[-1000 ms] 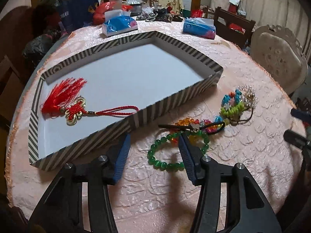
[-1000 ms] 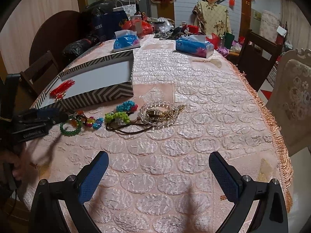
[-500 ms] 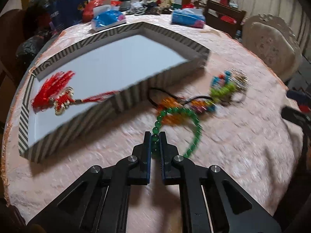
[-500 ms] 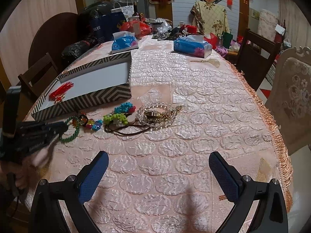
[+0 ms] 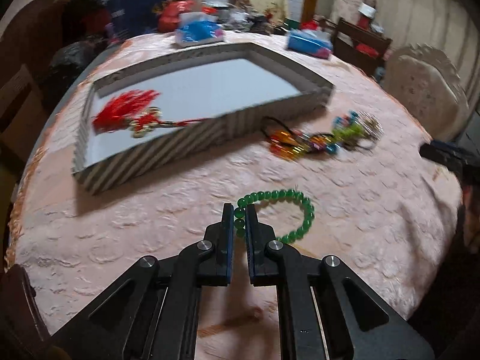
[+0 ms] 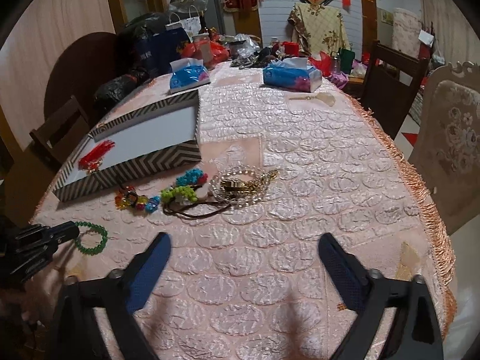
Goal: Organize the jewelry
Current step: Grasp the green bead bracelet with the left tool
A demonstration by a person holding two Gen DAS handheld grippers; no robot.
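Right at the near edge of the tabletop [image 6: 300, 240], the left gripper [image 5: 239, 220] is clamped on the green bead bracelet [image 5: 288, 213], pinching just a couple of beads, so a quick swing could let the loop slip out or snag the pink cloth. Beside it, the right gripper [image 6: 244, 247] has just been narrowing, jaws apart with nothing between them. Further out, the tangled jewelry pile [image 6: 195, 192] lies before the striped tray [image 5: 156, 156], whose raised wall must be cleared. Inside sits the red tassel [image 5: 129, 111].

Black grippers [image 5: 239, 219], blue pads [image 6: 147, 273], silver screws.
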